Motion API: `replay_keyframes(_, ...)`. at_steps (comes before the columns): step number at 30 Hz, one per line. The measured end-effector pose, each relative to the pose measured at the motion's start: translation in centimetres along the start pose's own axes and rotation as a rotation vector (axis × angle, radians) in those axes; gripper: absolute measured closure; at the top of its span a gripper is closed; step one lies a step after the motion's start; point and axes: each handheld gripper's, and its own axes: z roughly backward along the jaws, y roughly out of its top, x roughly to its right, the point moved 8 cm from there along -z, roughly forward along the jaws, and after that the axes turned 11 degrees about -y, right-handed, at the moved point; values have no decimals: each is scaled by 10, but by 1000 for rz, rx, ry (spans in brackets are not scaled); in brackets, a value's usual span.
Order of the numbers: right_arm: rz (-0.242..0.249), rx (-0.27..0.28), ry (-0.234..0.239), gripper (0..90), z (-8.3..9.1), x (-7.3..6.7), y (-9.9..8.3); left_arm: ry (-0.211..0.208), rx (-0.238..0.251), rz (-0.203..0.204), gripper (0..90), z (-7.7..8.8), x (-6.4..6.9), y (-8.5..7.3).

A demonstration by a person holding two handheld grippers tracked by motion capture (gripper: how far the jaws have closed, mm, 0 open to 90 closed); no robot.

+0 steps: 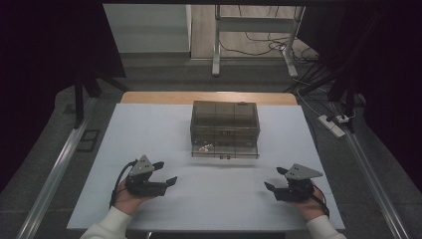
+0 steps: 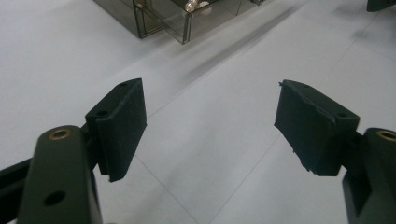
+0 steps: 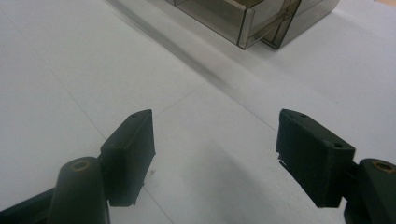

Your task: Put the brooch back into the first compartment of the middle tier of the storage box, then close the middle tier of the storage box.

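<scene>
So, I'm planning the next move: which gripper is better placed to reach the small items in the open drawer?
Probably left: the left gripper, open, sits nearer the small items at the drawer's left end; the right gripper is farther.

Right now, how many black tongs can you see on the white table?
2. The left tongs are at the near left of the table, the right tongs at the near right, both open and empty.

White power strip (image 1: 331,125) on grey floor (image 1: 164,74)
</scene>
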Motion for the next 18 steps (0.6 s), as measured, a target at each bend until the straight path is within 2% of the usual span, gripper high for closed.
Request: replay_keyframes(18,-5,25,15,278,2,-4,5,19,-27,6,233,-5,-6,-4)
